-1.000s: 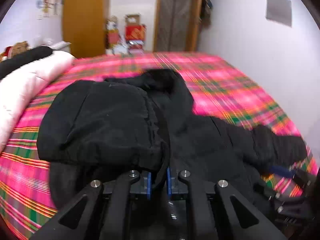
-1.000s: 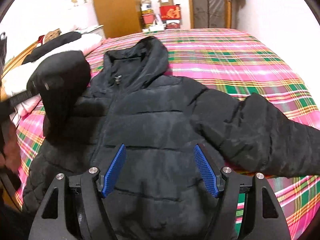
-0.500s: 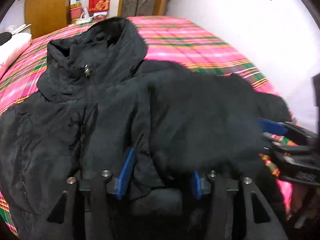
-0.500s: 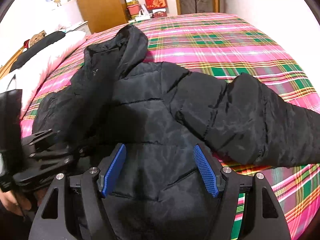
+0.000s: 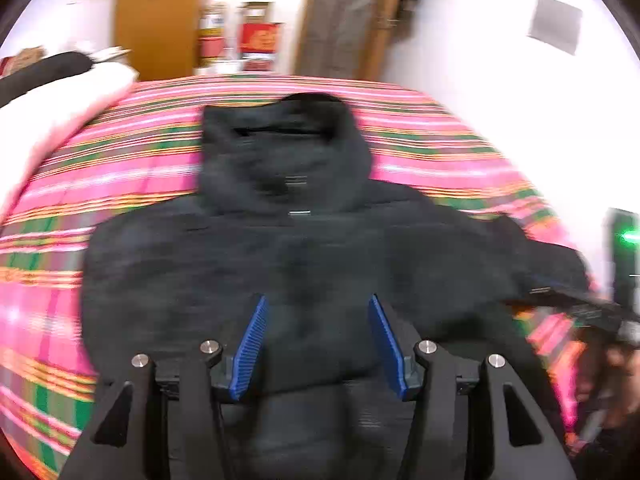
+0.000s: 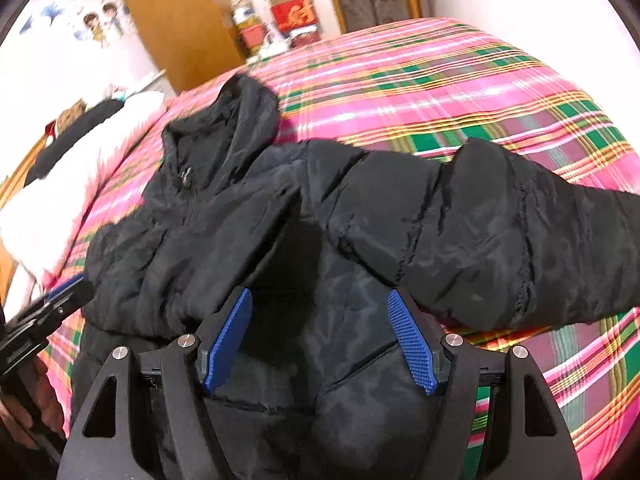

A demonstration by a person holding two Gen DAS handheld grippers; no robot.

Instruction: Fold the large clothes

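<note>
A bed is covered by a pink, green and orange plaid sheet. A black hooded jacket is spread front-up on it, one sleeve stretched sideways. White and black bedding is piled along one edge.

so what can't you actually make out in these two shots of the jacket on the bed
- Left wrist view: motion blur smears the black jacket, so its zipper and quilting are unreadable.
- Right wrist view: the right sleeve runs off the right edge; its cuff is cut off.
- Right wrist view: the jacket's hem hides behind the right gripper.
- Wall stickers: too small to read.
</note>
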